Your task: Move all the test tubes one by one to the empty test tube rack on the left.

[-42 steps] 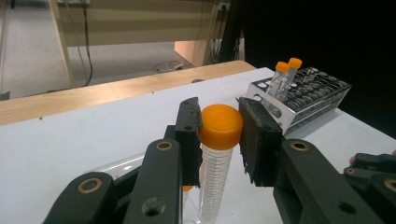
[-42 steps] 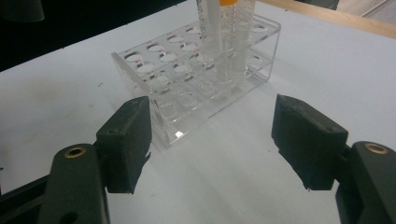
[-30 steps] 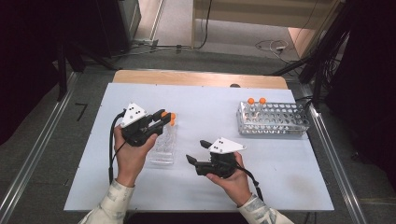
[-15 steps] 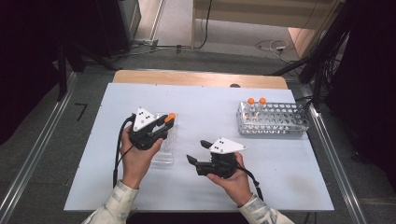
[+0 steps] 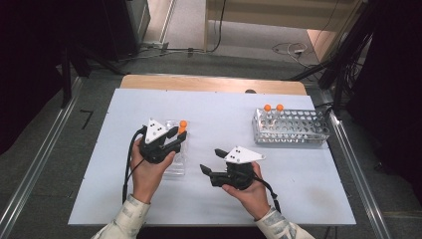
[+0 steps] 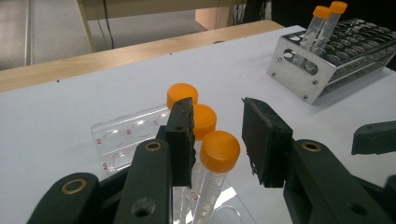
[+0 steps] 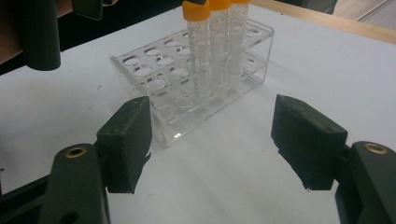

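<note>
here, left gripper (image 6: 217, 140) straddles a clear tube's (image 6: 210, 179) round orange cap (image 6: 220, 149).

- To my right, a metal tube rack (image 5: 291, 127) stands on the white surface (image 5: 219, 107), two orange-capped tubes (image 5: 273, 108) upright at its far-left corner.
- Cables (image 5: 291, 49) trail across the floor beyond the surface's wooden far edge (image 5: 211, 83).

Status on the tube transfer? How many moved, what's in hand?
Done: two orange-capped tubes stand in the metal rack. In hand: the left gripper is open around the nearest of three tubes in the clear rack, not yet gripping. The right gripper is open, holding nothing. Left: all three tubes.
</note>
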Motion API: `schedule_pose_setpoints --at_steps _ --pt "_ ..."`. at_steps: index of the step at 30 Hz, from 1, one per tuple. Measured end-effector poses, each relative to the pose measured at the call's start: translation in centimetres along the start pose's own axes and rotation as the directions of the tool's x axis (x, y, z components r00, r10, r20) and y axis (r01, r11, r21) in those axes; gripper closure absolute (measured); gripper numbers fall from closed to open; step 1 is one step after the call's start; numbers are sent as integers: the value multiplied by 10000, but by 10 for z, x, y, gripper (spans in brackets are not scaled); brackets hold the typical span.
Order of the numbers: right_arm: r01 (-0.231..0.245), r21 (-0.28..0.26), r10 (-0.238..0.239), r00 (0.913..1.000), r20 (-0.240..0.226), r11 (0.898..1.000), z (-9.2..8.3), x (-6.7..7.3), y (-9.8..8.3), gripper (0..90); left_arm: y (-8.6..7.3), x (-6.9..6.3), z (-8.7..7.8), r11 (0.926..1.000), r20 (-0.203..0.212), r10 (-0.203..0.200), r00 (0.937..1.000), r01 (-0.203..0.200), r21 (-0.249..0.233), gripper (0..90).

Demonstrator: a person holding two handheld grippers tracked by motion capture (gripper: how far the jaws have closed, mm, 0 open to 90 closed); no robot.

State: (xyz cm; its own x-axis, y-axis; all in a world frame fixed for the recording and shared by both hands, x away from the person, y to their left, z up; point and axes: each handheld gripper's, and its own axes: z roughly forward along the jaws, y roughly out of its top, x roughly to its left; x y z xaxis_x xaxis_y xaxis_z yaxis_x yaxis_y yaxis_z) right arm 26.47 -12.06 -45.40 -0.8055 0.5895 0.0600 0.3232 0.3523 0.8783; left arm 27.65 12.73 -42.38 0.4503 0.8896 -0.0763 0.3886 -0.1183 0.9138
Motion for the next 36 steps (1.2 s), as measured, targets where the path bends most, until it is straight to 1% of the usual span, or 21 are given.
schedule_pose_setpoints --at_steps 7,10,12,15,17,18,21,23,26,29,30,32,34,35,36 --pt "-38 -55 38 10000 50 10000 -1 -1 0 275 1 1 -3 9998 113 -135 9998 136 -108 606" --pt "-71 -73 72 9999 102 9999 -2 -2 1 276 1 1 -5 9993 338 -319 9989 326 -200 589" --pt "-84 -108 86 9998 151 9999 -3 -5 2 276 2 0 -6 9988 499 -424 9979 436 -235 560" --pt "-173 -186 178 9994 305 9997 -5 -10 3 276 2 0 -8 9975 607 -594 9964 615 -335 474" --pt "-243 -240 255 9984 503 9994 -8 -16 3 275 2 0 -10 9963 602 -709 9957 737 -443 418" --pt "-266 -272 282 9976 630 9993 -10 -20 4 275 2 1 -11 9950 564 -813 9951 843 -532 393" --pt "-485 -358 519 9935 1017 9982 -15 -33 4 275 1 4 -13 9919 604 -1096 9921 1131 -580 305" --pt "-625 -427 676 9892 1303 9971 -18 -42 4 275 1 6 -15 9920 565 -1099 9923 1131 -567 268" --pt "-833 -546 920 9789 1826 9950 -24 -57 4 275 0 7 -16 9927 566 -1078 9926 1106 -489 253" --pt "-1101 -667 1231 9623 2426 9917 -30 -76 4 277 -1 8 -17 9927 580 -1090 9923 1117 -450 240" --pt "-1192 -708 1339 9545 2665 9903 -33 -82 4 280 -1 8 -18 9928 545 -1082 9926 1107 -449 234" --pt "-1394 -839 1590 9359 3143 9867 -39 -95 5 283 -1 10 -19 9922 523 -1113 9924 1139 -498 232" --pt "-1465 -1007 1731 9189 3545 9841 -45 -108 5 286 -1 11 -21 9916 514 -1138 9922 1166 -561 232" --pt "-1495 -1079 1800 9048 3859 9829 -48 -114 5 289 -1 12 -21 9913 501 -1163 9920 1190 -557 231" --pt "-1472 -1118 1802 8985 4003 9828 -50 -119 5 289 -1 12 -22 9910 493 -1176 9918 1204 -585 232"
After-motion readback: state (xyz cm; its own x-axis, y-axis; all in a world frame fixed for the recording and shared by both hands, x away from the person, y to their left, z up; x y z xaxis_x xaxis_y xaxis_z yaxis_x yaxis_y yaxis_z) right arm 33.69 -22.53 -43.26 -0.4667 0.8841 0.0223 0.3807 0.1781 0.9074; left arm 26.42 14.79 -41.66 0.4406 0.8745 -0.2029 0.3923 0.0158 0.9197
